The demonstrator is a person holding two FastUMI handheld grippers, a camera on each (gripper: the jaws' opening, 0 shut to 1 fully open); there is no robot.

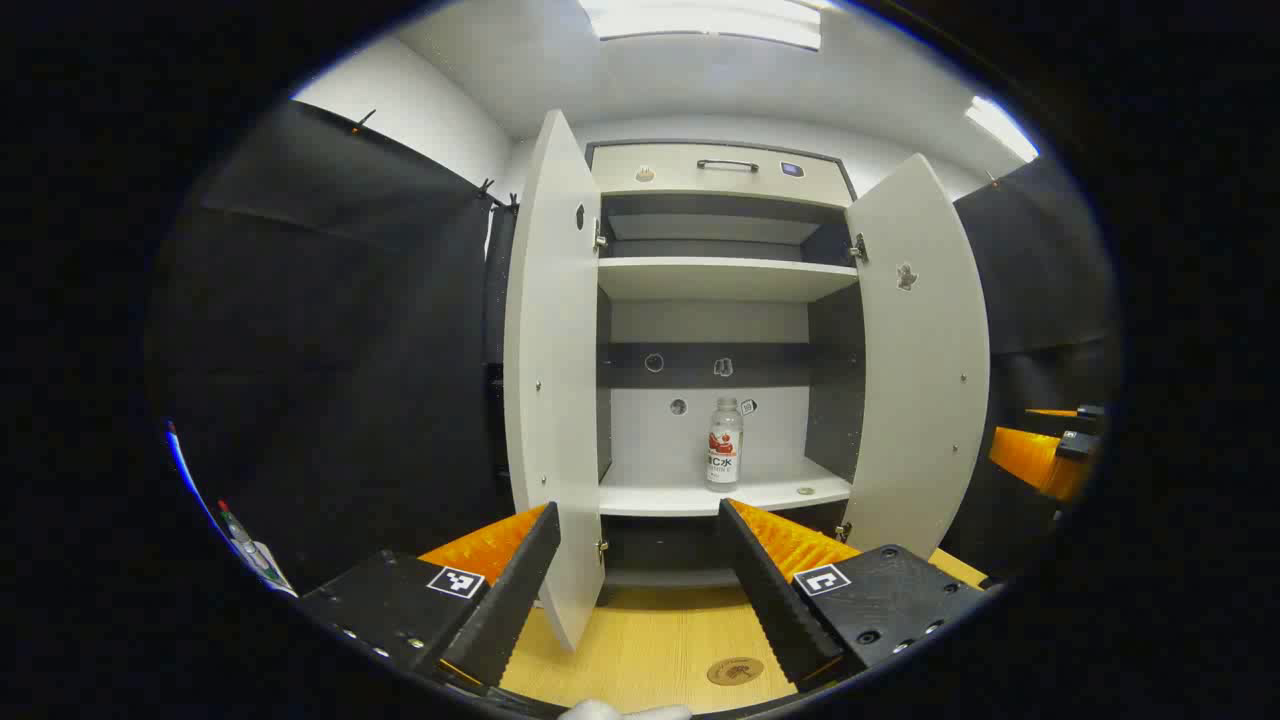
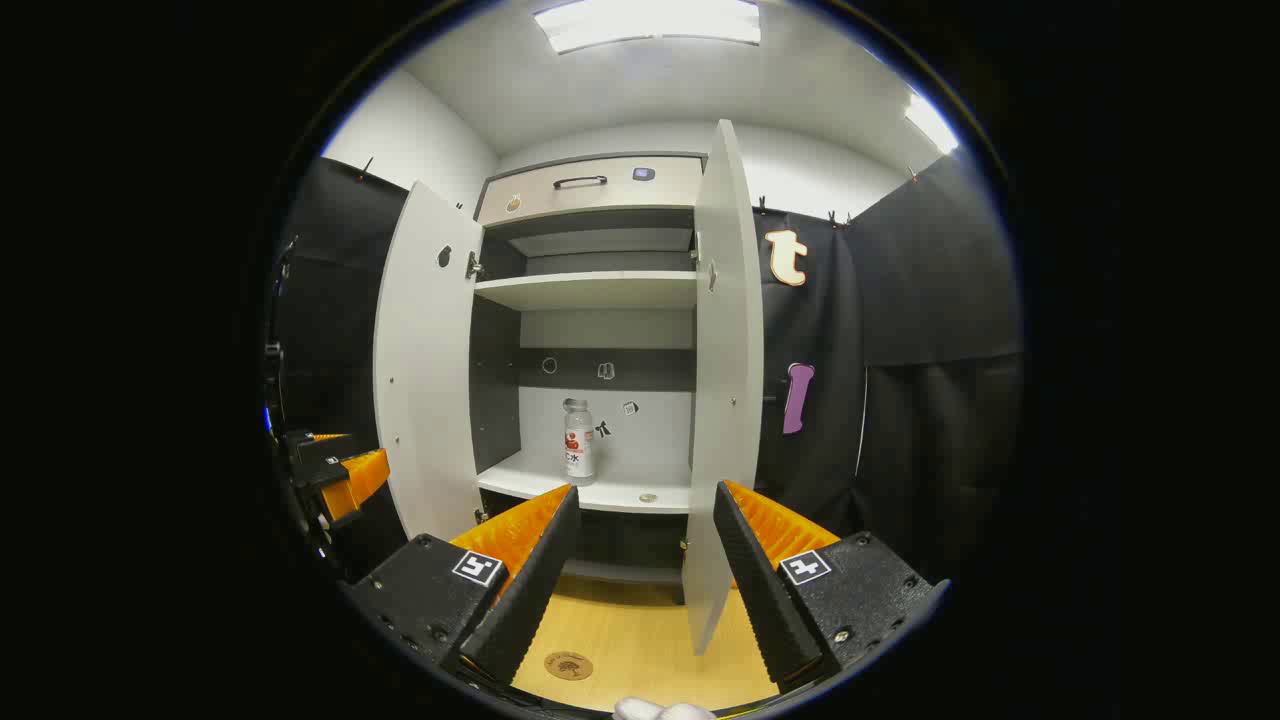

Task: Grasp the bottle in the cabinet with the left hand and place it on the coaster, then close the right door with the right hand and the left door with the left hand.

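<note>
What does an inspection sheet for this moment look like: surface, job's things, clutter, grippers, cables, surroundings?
Surface: light wooden tabletop in front of the cabinet.
Job's things: bottle upright on the lower shelf; coaster bare on the tabletop; left door and right door both open.
Clutter: a small round thing on the lower shelf, too small to identify.
Grippers: left gripper open, holding nothing; right gripper open, holding nothing.
Cables: nothing seen.
Surroundings: black cloth wall, white ceiling with light panels.

Black cloth walls (image 1: pixel 340 350), white ceiling with bright light panels (image 2: pixel 648 22), pale wooden tabletop (image 1: pixel 650 640).
</note>
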